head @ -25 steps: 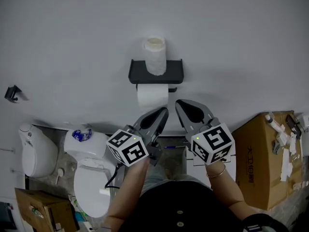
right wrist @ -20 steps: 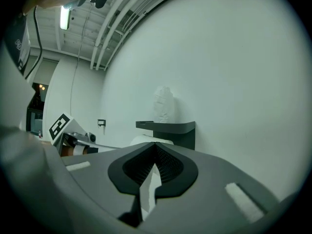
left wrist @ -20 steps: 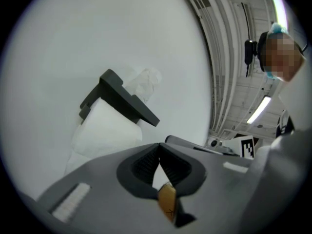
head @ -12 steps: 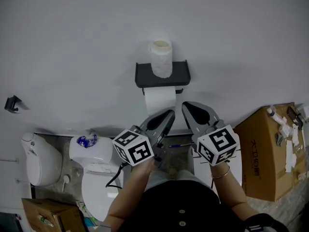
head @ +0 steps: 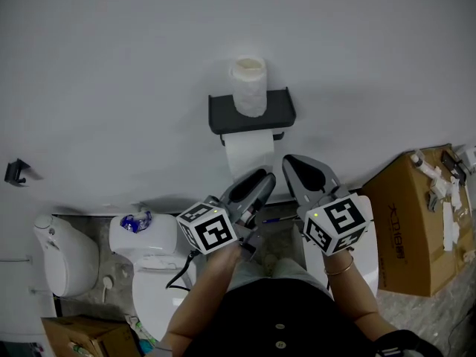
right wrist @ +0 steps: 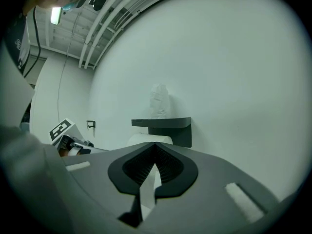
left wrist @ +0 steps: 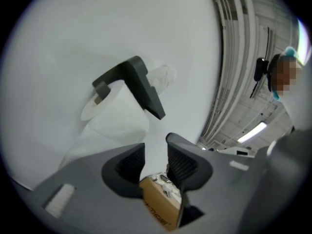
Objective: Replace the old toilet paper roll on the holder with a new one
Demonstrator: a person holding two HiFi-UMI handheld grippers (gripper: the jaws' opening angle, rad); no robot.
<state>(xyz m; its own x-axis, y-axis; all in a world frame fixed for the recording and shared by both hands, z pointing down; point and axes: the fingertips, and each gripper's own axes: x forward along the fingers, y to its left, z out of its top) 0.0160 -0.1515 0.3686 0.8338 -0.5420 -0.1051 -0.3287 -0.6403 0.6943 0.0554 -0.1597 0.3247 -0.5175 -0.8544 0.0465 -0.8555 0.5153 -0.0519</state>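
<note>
The left gripper (head: 260,181) has its jaws a little apart; they have just been opening, and nothing lies between them, only a far-off cardboard box (left wrist: 161,204) showing through the gap. Just beyond its tips, close but not touching, hangs the old roll (head: 248,153) on the bar of the holder (head: 222,114), a sheet trailing down towards the gripper. The spreading looks like readying for a grasp on that roll, though the gap seems too narrow for it as yet. Beside it the right gripper (head: 292,162) has its jaws pressed together, holding nothing that I can make out; it points at the same roll from slightly to the right, probably waiting its turn. Above both grippers, upright on the holder's black shelf, stands the new roll (head: 248,88), likely parked there to be within reach once the bar is free
</note>
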